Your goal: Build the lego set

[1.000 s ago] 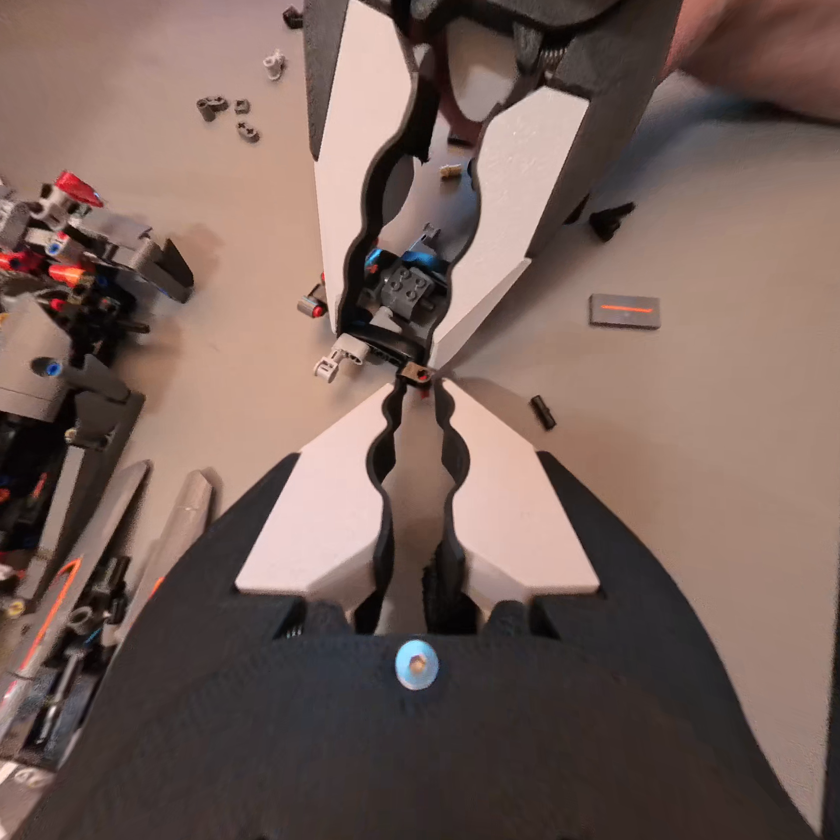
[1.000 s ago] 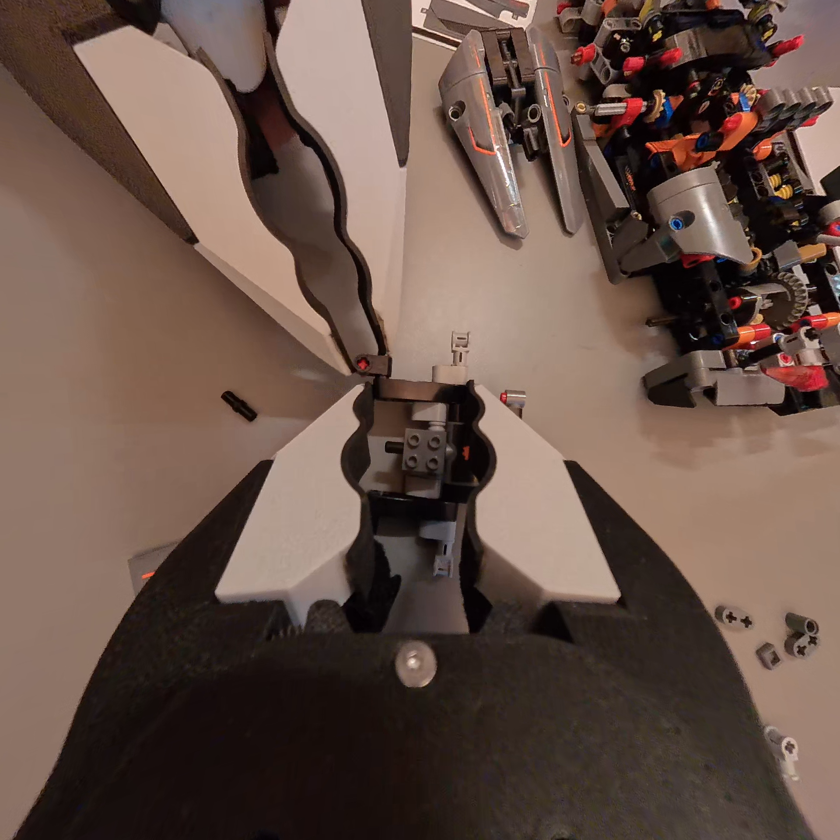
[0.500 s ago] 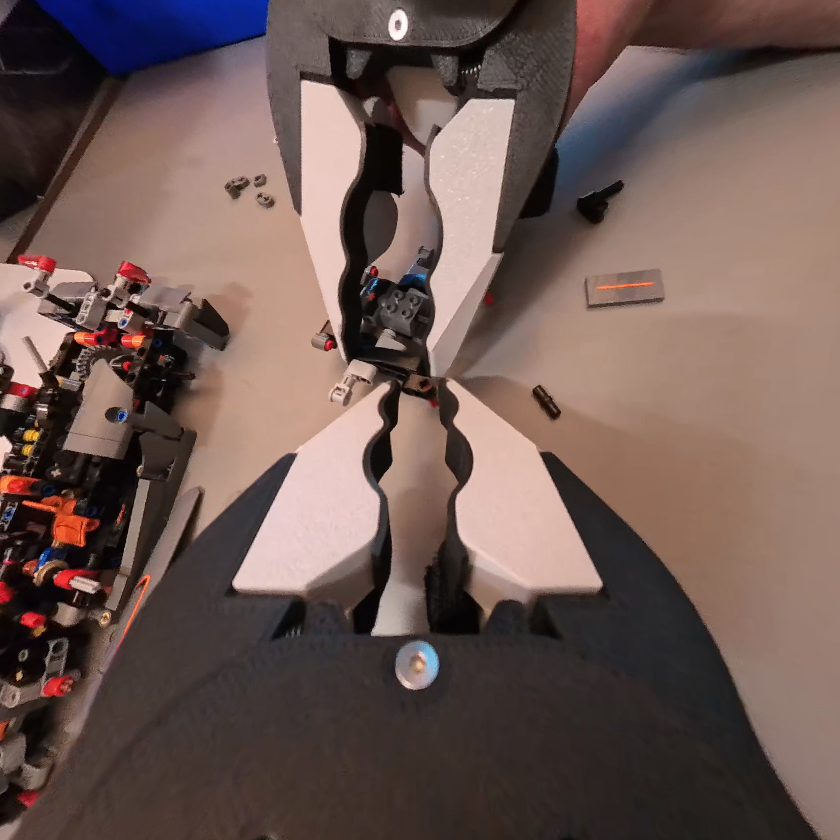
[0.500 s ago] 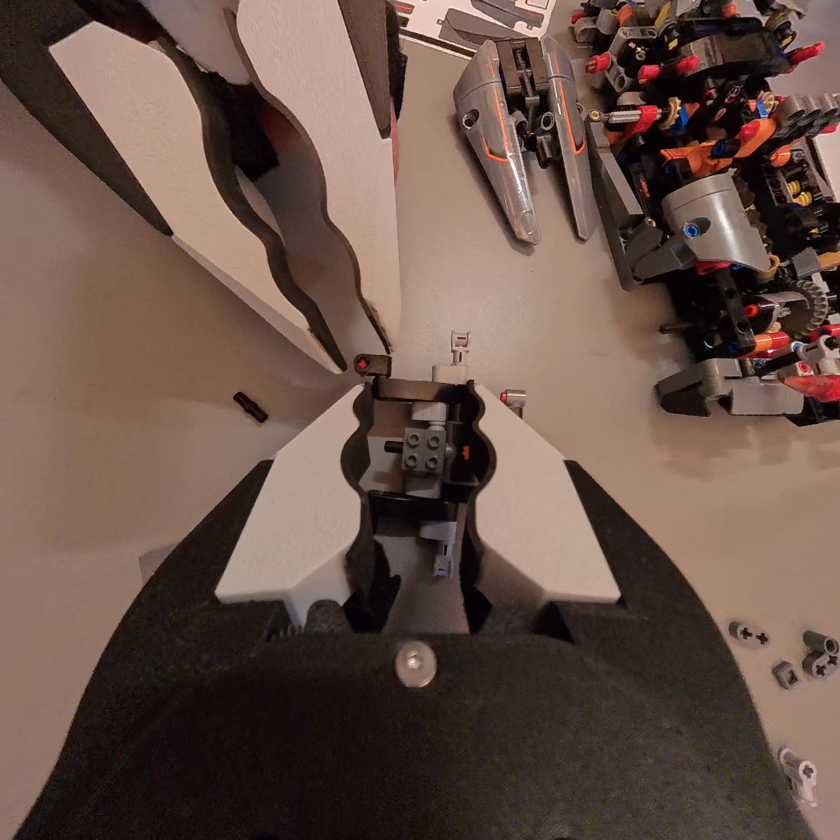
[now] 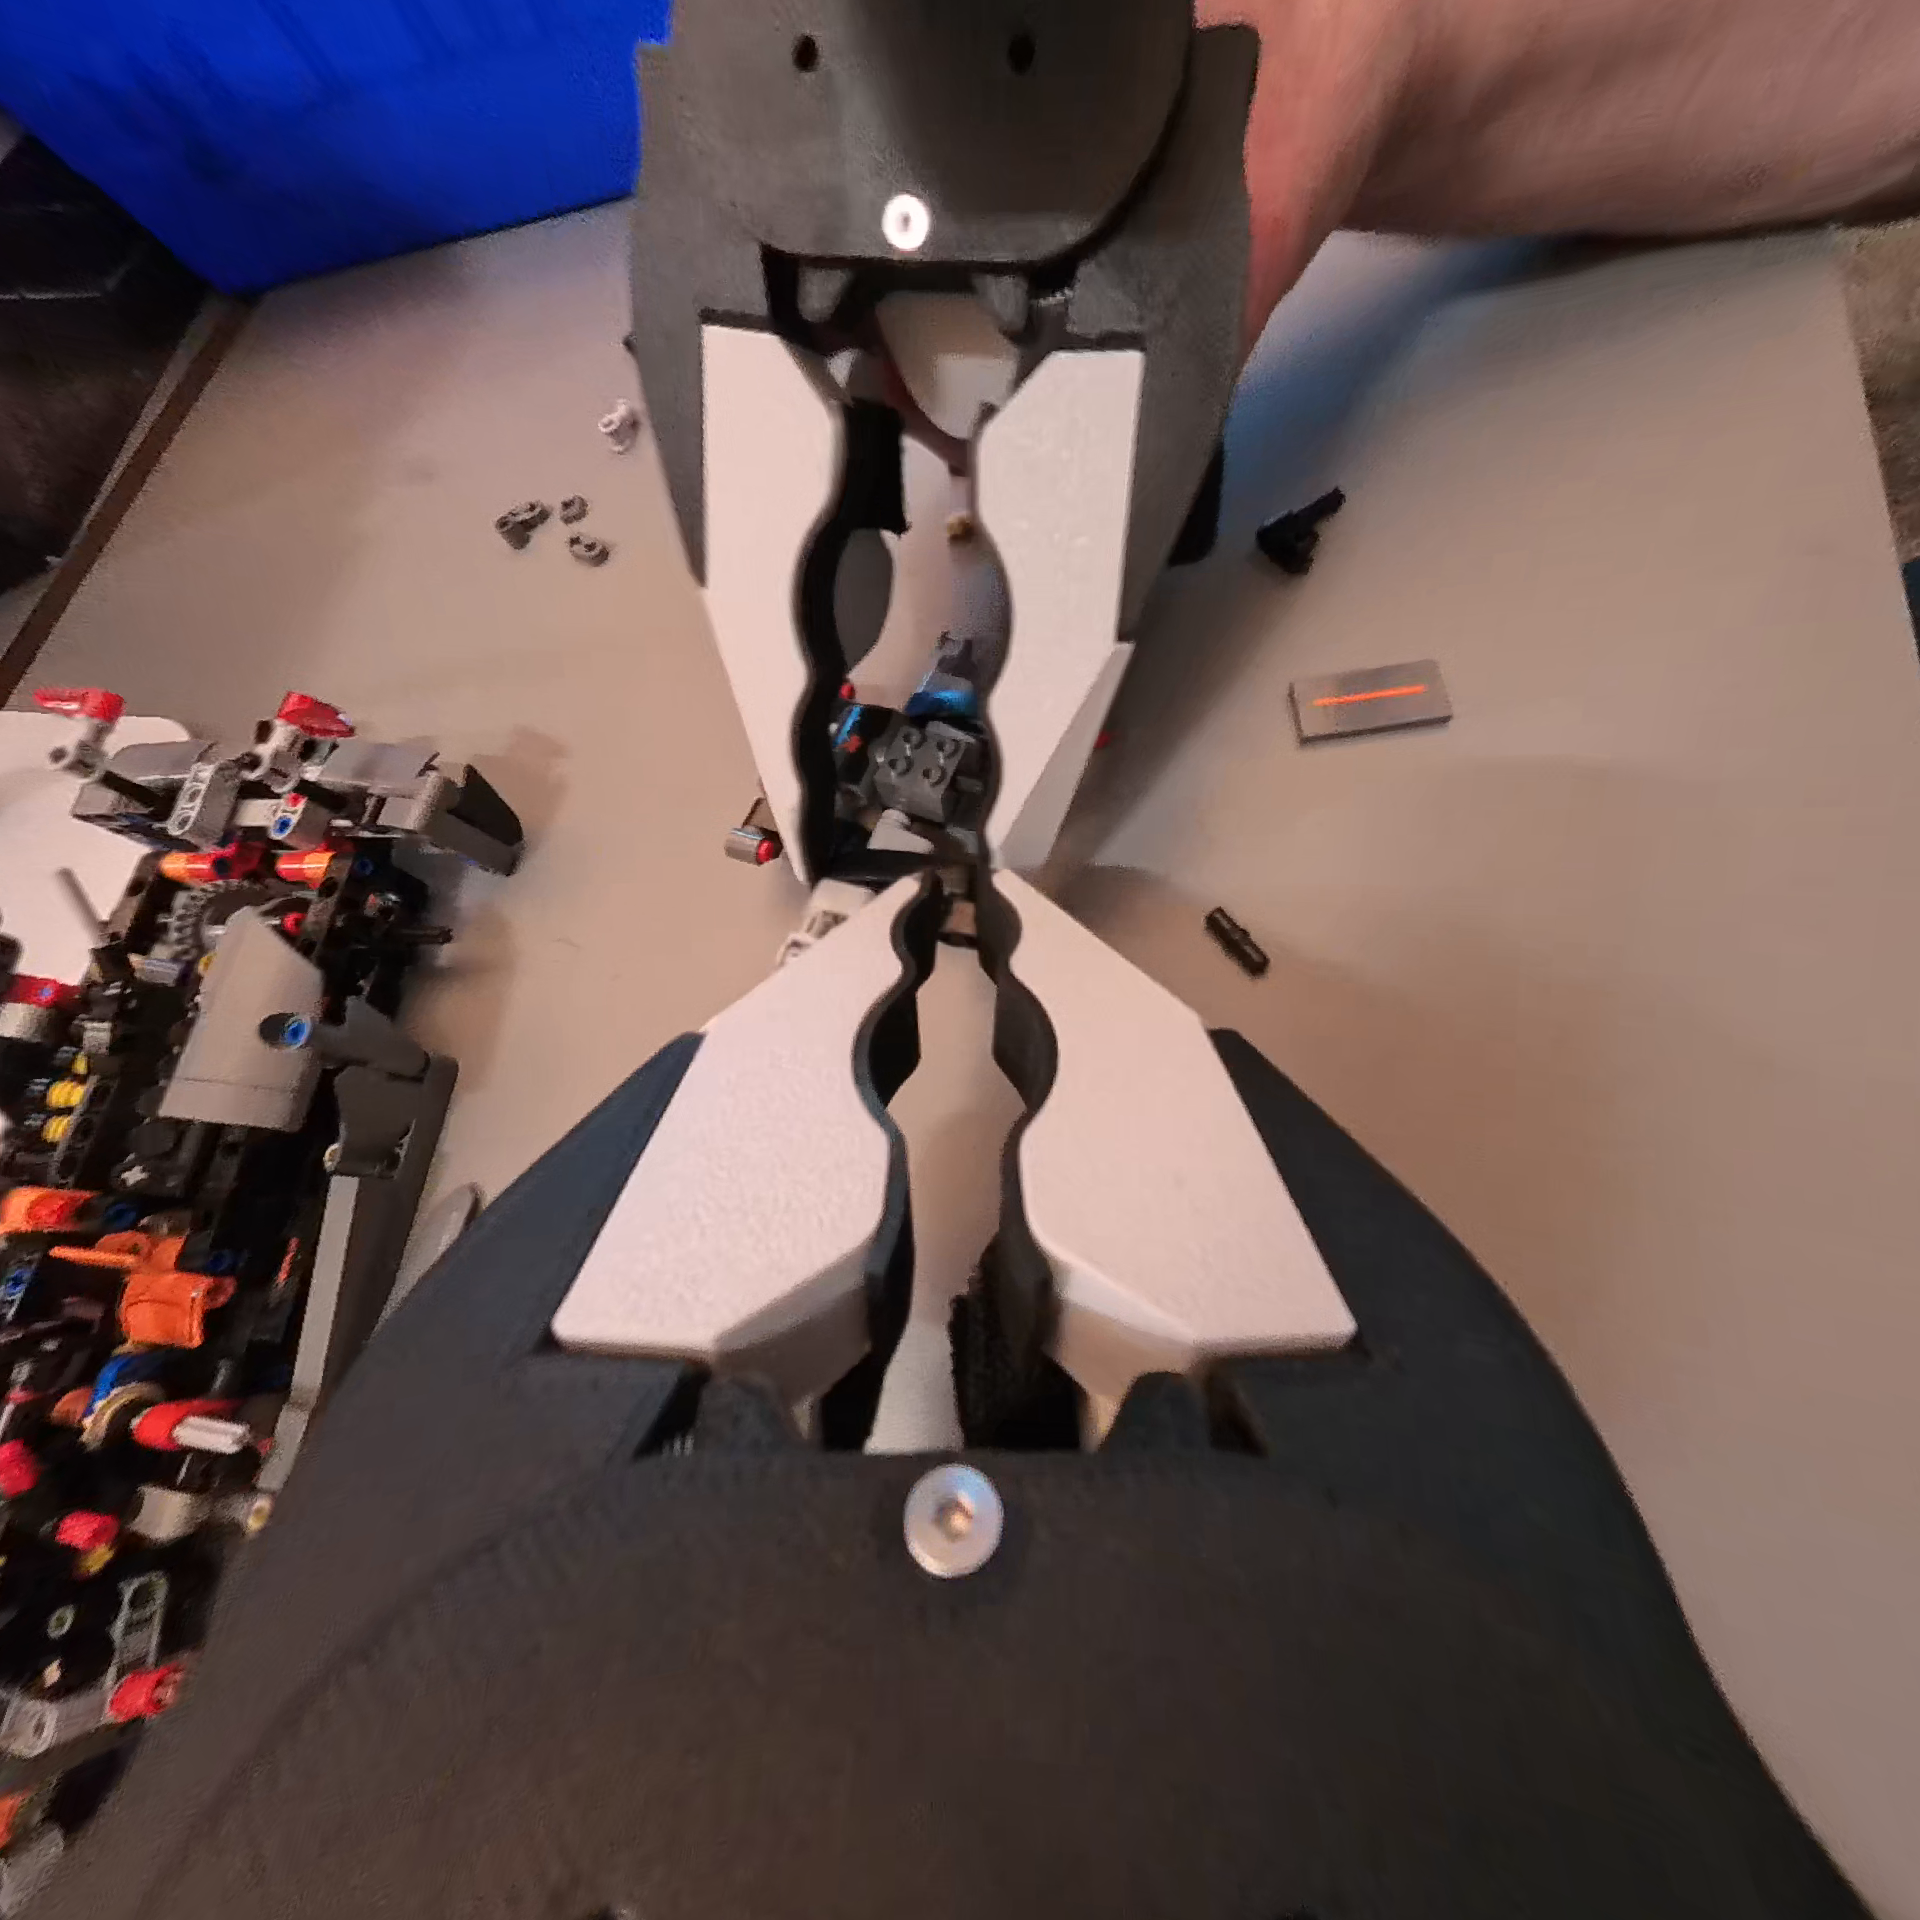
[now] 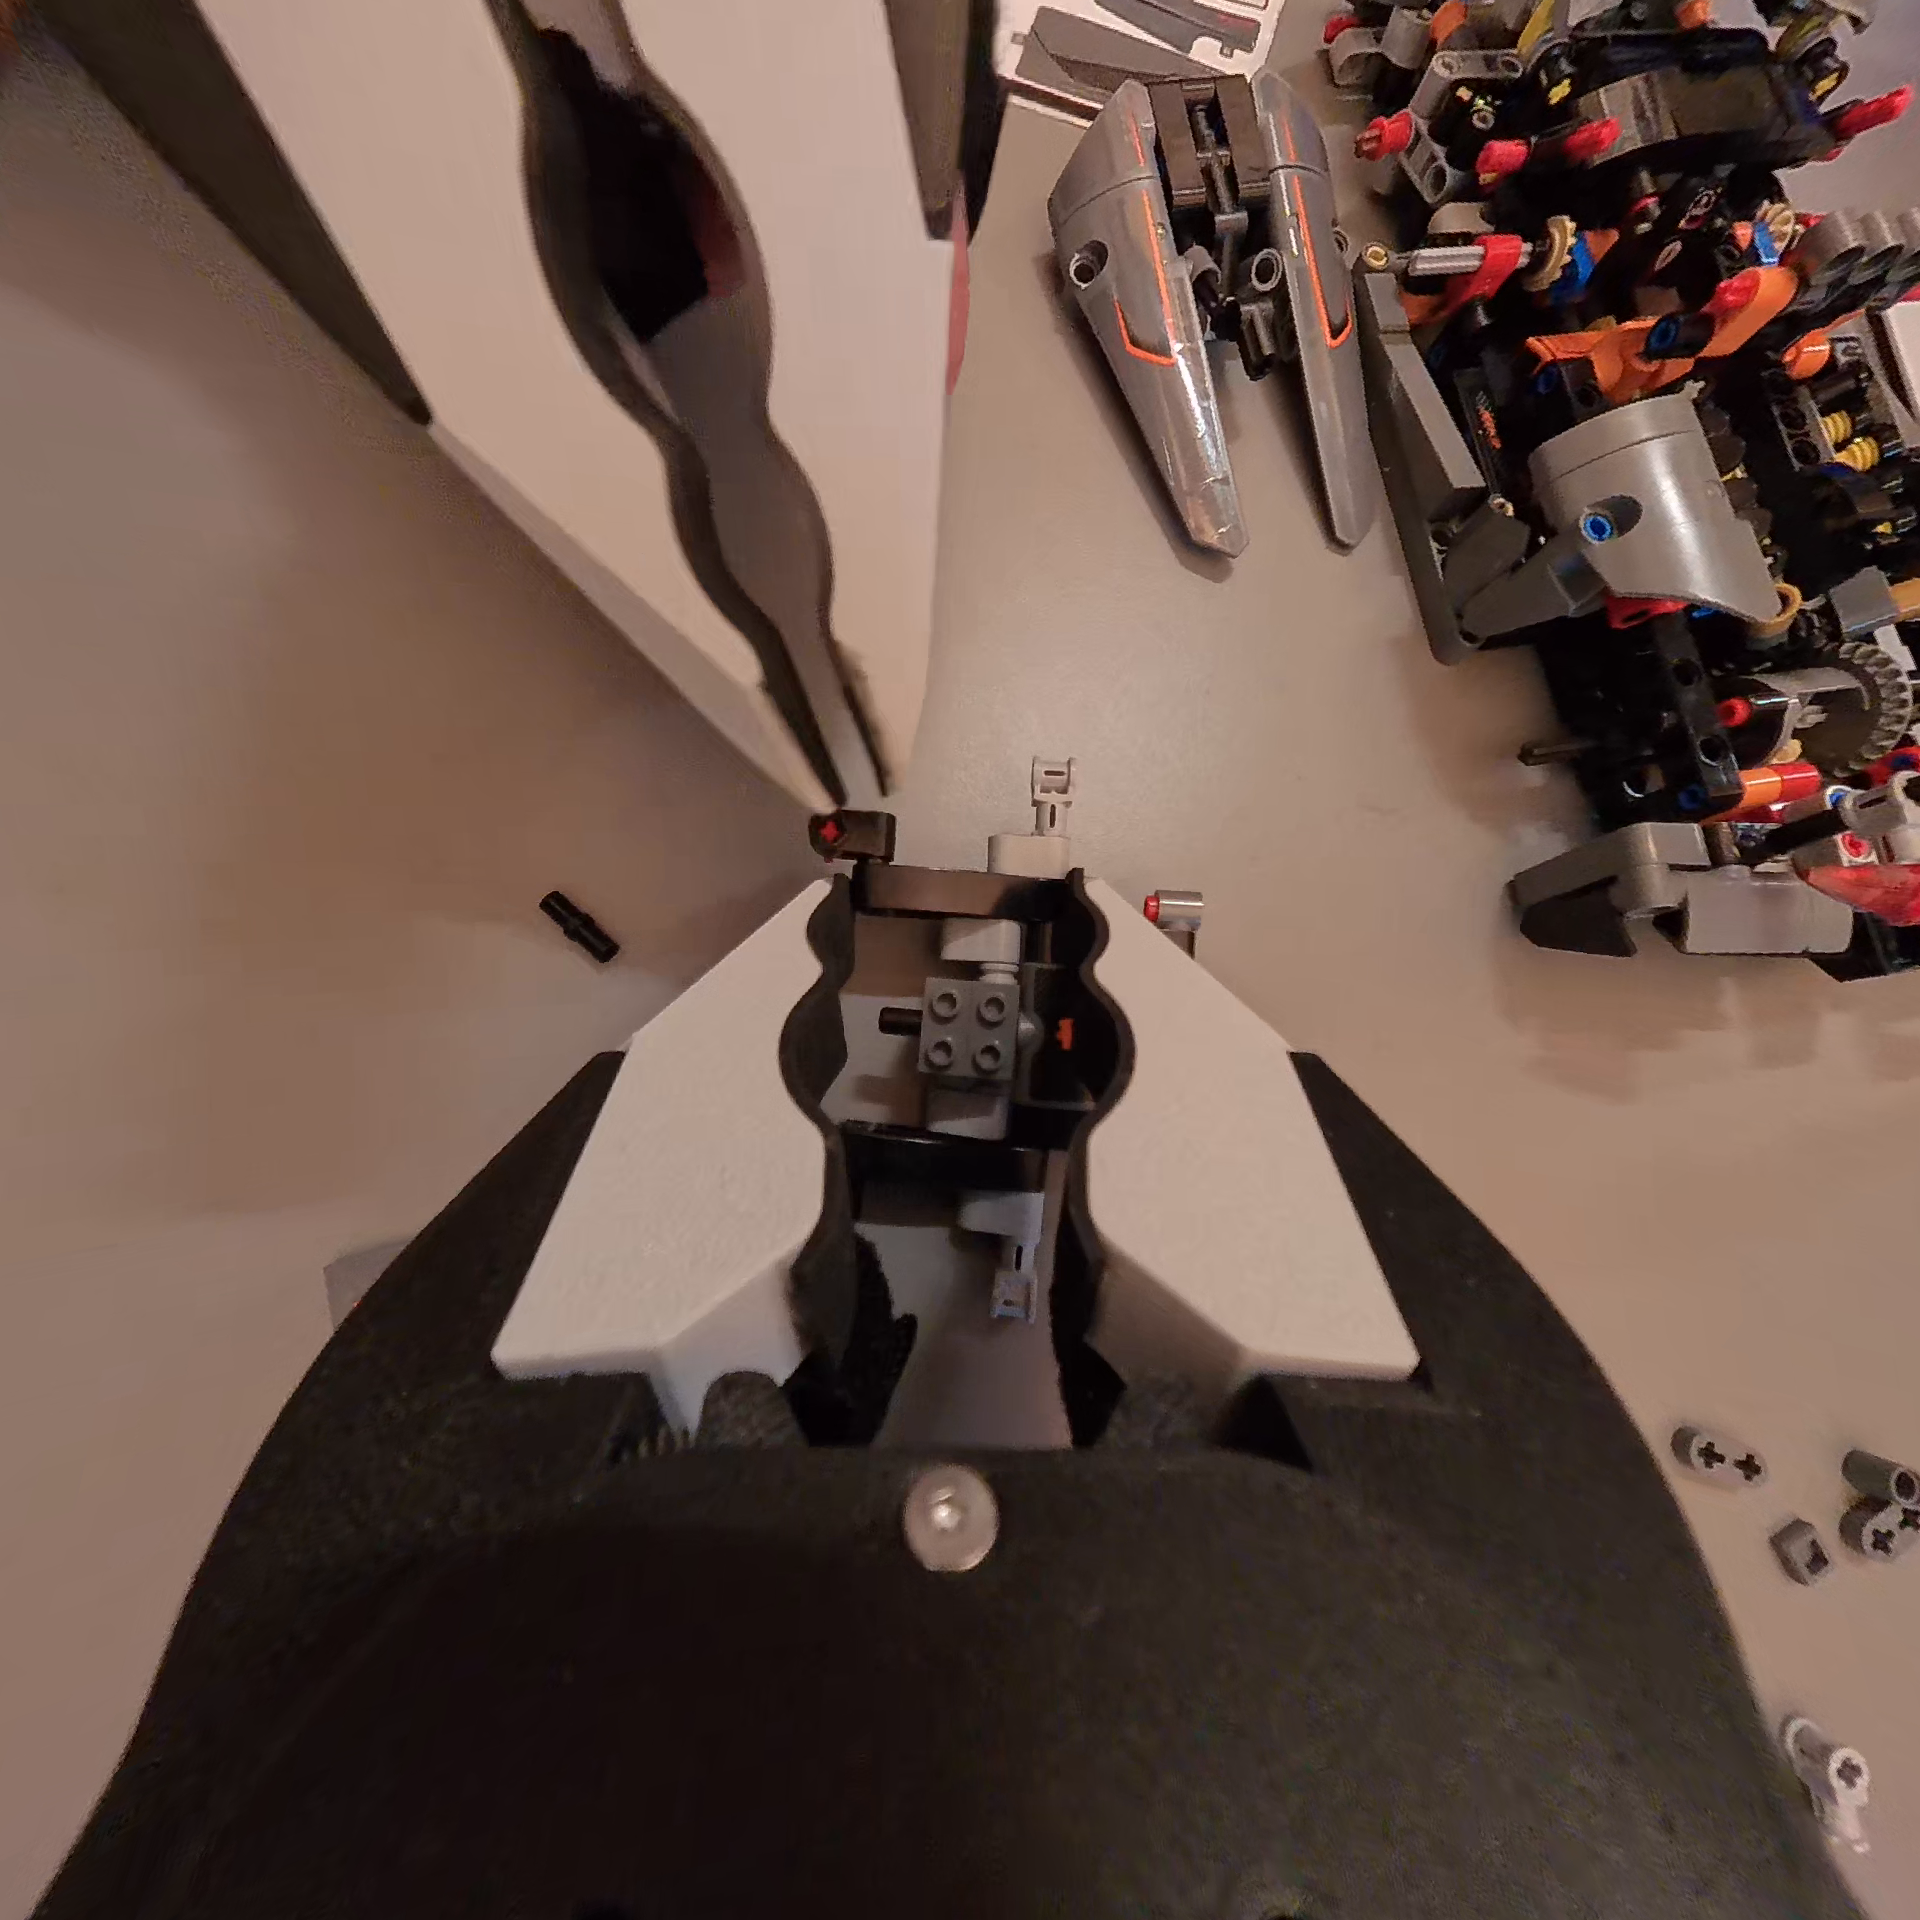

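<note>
My right gripper (image 6: 961, 888) is shut on a small grey and black sub-assembly (image 6: 966, 1039) with a studded grey block on top. It also shows in the left wrist view (image 5: 904, 852), facing me. My left gripper (image 5: 961, 896) is shut on a small black connector with a red pin (image 6: 852, 834). It holds the connector against the front left corner of the sub-assembly (image 5: 920, 764). In the right wrist view the left gripper (image 6: 857, 802) reaches in from the upper left. Both are a little above the table.
The large part-built model (image 5: 208, 1039) (image 6: 1714, 416) lies beside grey wing panels (image 6: 1195, 312). Loose on the table are a grey tile with an orange line (image 5: 1369, 701), a black pin (image 5: 1236, 940), small grey connectors (image 6: 1808, 1496) and a red-tipped pin (image 6: 1172, 907). A blue bin (image 5: 312, 125) stands at the back. The grippers are tip to tip, or close to it. My right tips are roughly 15 cm from the large part-built model (image 6: 1714, 416). Look for it in the left wrist view (image 5: 132, 1156) too.
My left gripper has tilted and risen, so its view now takes in more of the table and model. The small connector stays at the sub-assembly's corner. The right gripper has held still.
</note>
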The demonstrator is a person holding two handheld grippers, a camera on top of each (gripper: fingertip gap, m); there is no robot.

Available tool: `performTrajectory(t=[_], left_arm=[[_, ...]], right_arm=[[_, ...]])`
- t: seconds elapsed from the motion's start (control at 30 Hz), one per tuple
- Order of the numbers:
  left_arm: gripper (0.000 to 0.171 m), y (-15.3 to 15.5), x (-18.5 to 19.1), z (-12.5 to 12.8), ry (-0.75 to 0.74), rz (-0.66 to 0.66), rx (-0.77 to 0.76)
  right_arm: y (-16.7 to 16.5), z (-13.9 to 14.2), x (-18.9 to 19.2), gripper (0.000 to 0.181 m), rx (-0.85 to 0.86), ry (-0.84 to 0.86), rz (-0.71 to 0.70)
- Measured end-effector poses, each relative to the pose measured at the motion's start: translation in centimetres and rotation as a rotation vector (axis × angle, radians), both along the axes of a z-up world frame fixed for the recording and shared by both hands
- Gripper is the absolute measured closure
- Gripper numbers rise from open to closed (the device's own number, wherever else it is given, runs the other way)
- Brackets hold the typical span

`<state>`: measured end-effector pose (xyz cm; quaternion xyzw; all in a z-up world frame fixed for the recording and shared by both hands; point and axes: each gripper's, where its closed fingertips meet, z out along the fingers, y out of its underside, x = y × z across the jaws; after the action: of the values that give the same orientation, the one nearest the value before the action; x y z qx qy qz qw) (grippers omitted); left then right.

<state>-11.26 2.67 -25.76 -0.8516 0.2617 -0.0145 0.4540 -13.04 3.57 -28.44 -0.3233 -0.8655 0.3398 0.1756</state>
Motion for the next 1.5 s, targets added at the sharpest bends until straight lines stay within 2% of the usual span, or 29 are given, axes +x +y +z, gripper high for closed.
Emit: performTrajectory(t=[0.27,0.5,1.13,1.5], left_arm=[[0.171,-0.2,0.0,-1.2,-0.001,-0.051,-0.06],[0.171,-0.3,-0.1,-1.8,0.076,-0.066,-0.067],[0.171,-0.3,-0.1,-2.1,0.289,-0.062,-0.012],[0.171,-0.2,-0.1,-2.1,0.293,-0.032,0.041]], right_arm=[[-0.1,-0.1,0.1,0.143,-0.003,-0.008,0.006],[-0.1,-0.3,0.1,0.143,0.012,-0.028,0.005],[0.0,-0.6,0.2,0.143,0.098,-0.042,0.008],[0.1,-0.7,0.2,0.143,0.137,-0.054,0.006]])
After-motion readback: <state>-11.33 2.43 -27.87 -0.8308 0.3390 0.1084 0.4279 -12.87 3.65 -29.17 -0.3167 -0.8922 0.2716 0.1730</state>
